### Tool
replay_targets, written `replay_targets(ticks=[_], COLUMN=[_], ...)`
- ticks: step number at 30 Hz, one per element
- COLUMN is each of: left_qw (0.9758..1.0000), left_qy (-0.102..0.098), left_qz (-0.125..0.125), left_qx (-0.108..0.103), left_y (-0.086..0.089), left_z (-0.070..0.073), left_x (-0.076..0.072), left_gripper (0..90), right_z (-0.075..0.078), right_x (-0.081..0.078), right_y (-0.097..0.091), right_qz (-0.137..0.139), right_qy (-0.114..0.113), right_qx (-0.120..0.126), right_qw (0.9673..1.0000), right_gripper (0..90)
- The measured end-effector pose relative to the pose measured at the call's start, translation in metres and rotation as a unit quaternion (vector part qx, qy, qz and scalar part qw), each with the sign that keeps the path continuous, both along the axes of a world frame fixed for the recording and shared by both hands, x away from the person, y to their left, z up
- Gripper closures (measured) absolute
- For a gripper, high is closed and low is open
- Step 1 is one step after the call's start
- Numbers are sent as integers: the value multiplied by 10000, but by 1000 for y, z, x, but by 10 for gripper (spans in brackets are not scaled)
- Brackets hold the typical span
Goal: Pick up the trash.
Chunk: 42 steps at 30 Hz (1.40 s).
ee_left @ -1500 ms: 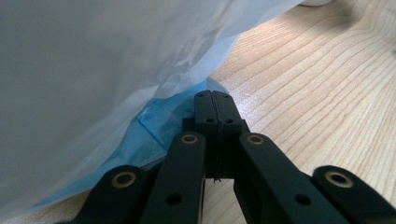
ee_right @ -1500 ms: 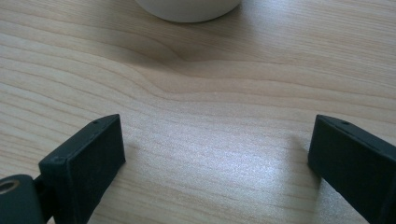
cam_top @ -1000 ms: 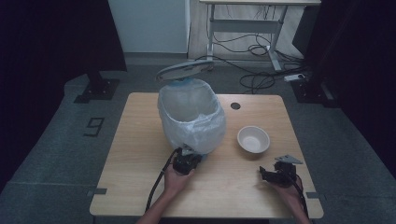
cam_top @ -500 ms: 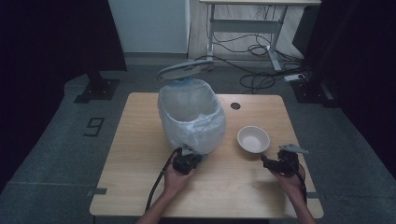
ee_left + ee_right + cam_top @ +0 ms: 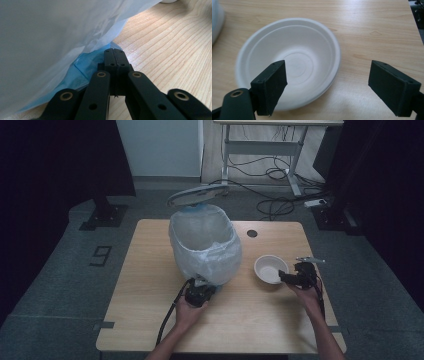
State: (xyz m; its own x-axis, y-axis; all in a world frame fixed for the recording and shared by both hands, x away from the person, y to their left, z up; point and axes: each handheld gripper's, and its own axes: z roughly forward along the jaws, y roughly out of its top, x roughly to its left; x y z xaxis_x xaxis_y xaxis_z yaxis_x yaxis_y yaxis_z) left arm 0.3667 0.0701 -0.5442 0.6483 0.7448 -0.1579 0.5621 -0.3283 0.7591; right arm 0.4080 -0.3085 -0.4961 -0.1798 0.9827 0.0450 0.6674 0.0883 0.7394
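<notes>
right jaws closing in on the bowl's rim

the right gripper, jaws wide and empty, is hovering at the bowl, which is lying center-left of frame. the left gripper, jaws shut, is sitting by the bag.

Bin base hidden behind bag. Bowl near rim covered by jaw, right gripper view. Whether left gripper pinches bag edge: unclear.
</notes>
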Motion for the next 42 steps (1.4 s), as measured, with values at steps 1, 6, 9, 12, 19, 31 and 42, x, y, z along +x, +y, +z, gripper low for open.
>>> replay_targets(ticks=[1, 6, 9, 12, 19, 31, 42], left_qw=[10000, 10000, 10000, 10000, 10000, 10000, 10000], left_qy=[-1, -4, -5, -7, -8, -7, -11], left_qz=[0, -10, -8, -12, -4, -1, -6], left_qx=[2, 0, 4, 3, 8, 13, 4], left_y=[0, 0, 0, 0, 0, 0, 0], left_z=[0, 0, 0, 0, 0, 0, 0], left_x=[0, 0, 0, 0, 0, 0, 0], left_gripper=[900, 900, 900, 900, 900, 900, 900], right_z=[-1, -12, -20, -26, -35, -34, -15], right_x=[4, 21, 28, 32, 37, 31, 14], right_y=[-1, -7, -11, -15, -19, -23, -26], right_qz=[-27, -128, -208, -256, -255, -265, 30], right_qy=[32, 262, 344, 413, 544, 651, 327], right_qx=[-4, 64, 42, 87, 121, 271, 1124], right_qw=[10000, 9996, 9992, 9988, 9981, 9972, 9931], right_gripper=[148, 190, 205, 214, 286, 656, 821])
